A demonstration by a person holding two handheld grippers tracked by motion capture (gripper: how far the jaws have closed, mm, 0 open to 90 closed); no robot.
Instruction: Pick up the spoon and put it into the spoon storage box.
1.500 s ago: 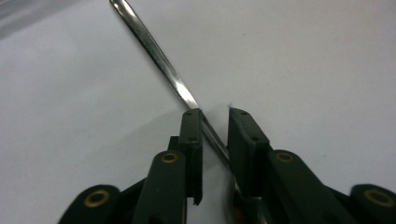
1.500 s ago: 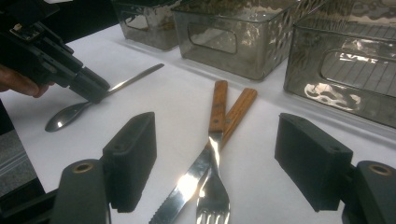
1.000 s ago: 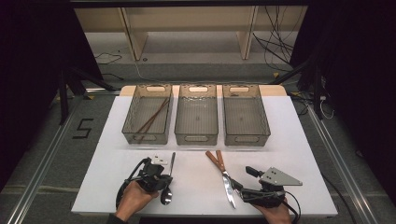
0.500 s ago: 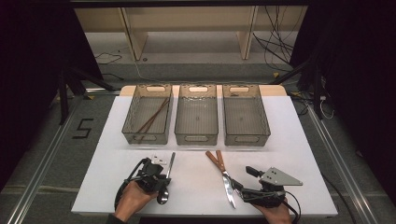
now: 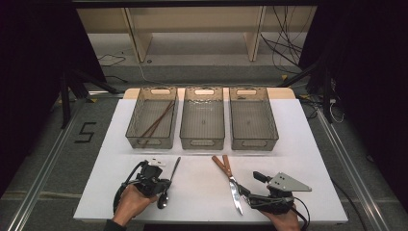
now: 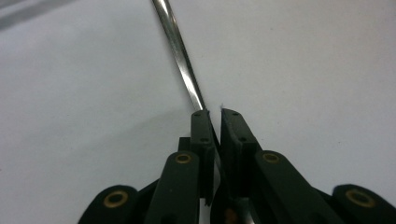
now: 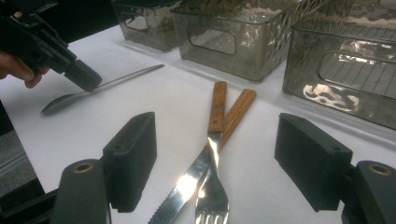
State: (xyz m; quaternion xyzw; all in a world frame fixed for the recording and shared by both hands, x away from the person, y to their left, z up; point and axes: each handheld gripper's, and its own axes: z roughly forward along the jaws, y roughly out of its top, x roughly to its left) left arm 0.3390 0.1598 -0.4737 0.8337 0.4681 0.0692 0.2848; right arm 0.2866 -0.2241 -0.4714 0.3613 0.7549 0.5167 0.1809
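Left gripper view: left gripper (image 6: 213, 112) freshly clamped onto spoon (image 6: 180, 56) handle; right gripper (image 7: 229, 163) unchanged, agape.

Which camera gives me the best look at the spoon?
The right gripper view: the whole spoon lies on the table, bowl to handle tip, with the left gripper clamped on it. The high view shows it small; the left gripper view shows a stretch of handle.

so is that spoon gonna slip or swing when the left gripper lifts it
Probably some of both. The spoon looks like polished metal, so slippery, and the left gripper pinches its thin handle, where it may pivot bowl-down. It looks rigid, so it shouldn't bend.
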